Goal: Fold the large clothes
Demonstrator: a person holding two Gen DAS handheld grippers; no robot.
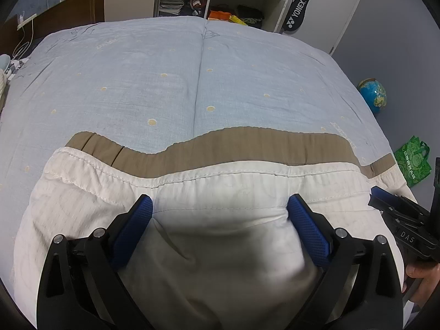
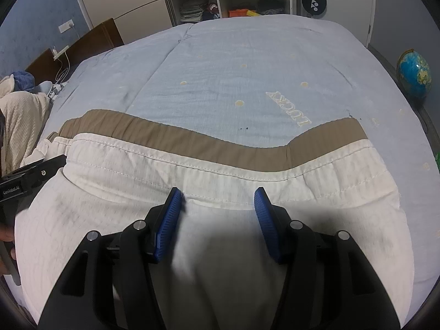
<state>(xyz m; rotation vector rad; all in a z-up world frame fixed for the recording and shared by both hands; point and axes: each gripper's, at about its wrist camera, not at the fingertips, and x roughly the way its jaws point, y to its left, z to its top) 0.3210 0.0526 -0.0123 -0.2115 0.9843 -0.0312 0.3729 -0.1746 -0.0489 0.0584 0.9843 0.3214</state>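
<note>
While the cream ribbed garment (image 1: 192,192) is lying folded over its tan band (image 1: 247,145) on the quilted blue bed (image 1: 165,68), both grippers are hovering above it. Left gripper (image 1: 220,209) is gaping wide, empty; right gripper (image 2: 217,200) is standing half-open, gripping nothing.

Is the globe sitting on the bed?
No, the globe stands on the floor beside the bed, past its right edge in the right wrist view.

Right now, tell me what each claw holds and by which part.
Nothing is held. The left claw stands wide open over the white garment, near its stitched hem. The right claw is open too, pads apart above the same cloth.
</note>
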